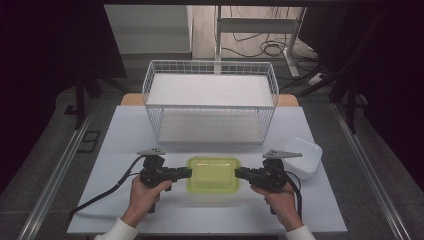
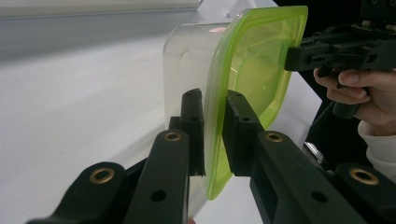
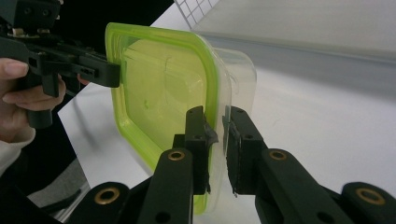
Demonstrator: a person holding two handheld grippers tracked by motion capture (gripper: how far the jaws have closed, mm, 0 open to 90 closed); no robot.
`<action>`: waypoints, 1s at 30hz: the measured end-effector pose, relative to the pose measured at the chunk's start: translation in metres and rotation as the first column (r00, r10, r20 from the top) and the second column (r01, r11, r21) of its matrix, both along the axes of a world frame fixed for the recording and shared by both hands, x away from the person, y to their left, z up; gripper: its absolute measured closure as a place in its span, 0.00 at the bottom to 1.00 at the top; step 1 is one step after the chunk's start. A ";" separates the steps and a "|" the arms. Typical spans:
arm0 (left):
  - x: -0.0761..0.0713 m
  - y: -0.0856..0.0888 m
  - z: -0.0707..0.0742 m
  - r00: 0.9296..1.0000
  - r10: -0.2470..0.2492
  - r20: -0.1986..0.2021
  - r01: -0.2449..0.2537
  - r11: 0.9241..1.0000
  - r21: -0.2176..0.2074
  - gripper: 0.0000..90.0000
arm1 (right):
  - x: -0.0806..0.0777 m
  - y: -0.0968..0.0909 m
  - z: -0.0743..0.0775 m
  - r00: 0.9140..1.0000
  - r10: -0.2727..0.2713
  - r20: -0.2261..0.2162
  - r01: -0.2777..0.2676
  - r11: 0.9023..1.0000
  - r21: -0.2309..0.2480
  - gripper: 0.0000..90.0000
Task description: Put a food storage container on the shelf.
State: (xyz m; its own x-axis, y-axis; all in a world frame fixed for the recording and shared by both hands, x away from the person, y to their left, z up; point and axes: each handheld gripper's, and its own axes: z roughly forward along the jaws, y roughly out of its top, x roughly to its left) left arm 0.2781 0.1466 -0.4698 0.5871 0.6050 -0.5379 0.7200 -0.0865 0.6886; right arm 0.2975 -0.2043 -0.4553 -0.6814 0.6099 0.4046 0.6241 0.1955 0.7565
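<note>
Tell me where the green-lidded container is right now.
In the high view the green-lidded container sits near the front middle of the table, gripped between the left gripper and right gripper, just before the wire basket.

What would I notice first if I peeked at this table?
First, the clear plastic box with a bright green lid, near the front of the table, pinched at its ends by the left gripper and right gripper. Behind it stands a big white wire basket.

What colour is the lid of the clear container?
Translucent lime green lid, best seen in the right gripper view.
</note>
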 end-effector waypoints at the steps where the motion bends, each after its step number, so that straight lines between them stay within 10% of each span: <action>1: -0.002 -0.002 0.002 1.000 0.004 0.018 -0.005 1.000 0.021 0.89 | -0.001 0.000 0.001 1.000 0.002 0.007 -0.002 1.000 -0.005 0.88; 30: -0.011 -0.004 0.042 0.989 0.007 0.145 -0.010 1.000 0.023 0.90 | -0.014 -0.002 0.041 0.984 0.024 0.178 -0.022 1.000 -0.012 0.88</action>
